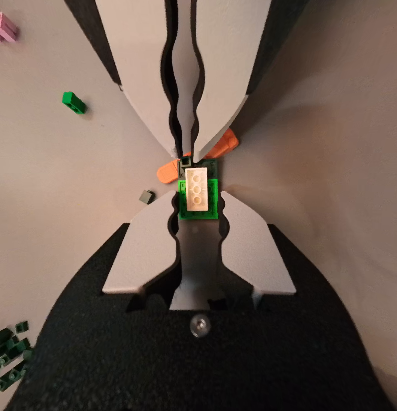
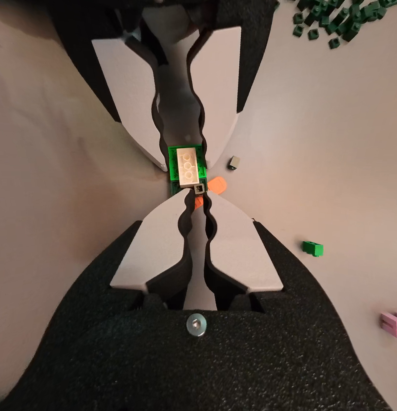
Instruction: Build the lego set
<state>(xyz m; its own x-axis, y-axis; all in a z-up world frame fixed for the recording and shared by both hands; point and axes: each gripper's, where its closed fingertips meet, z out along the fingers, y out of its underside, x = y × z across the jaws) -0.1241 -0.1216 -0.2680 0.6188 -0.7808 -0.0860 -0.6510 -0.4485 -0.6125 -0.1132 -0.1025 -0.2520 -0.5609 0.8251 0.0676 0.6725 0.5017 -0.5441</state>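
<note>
A small assembly hangs between the two grippers: a white brick (image 1: 197,189) seen from its underside, sitting on a bright green plate (image 1: 182,213) joined to a dark green plate (image 1: 212,169). My left gripper (image 1: 197,198) is shut on the bright green plate's sides. It also shows in the right wrist view (image 2: 186,164). My right gripper (image 2: 197,193) is shut on a small dark 1x1 brick (image 2: 198,189) and holds it against the dark green end of the assembly, next to the white brick (image 2: 186,166). The right gripper shows in the left wrist view (image 1: 187,155), coming in from the top.
An orange flat tool (image 1: 226,142) lies on the table under the assembly. A grey-green 1x1 brick (image 2: 233,163), a bright green brick (image 2: 313,248) and a pink brick (image 2: 393,322) lie loose. Several dark green small bricks (image 2: 340,15) form a pile. My left and right fingertips are right by each other.
</note>
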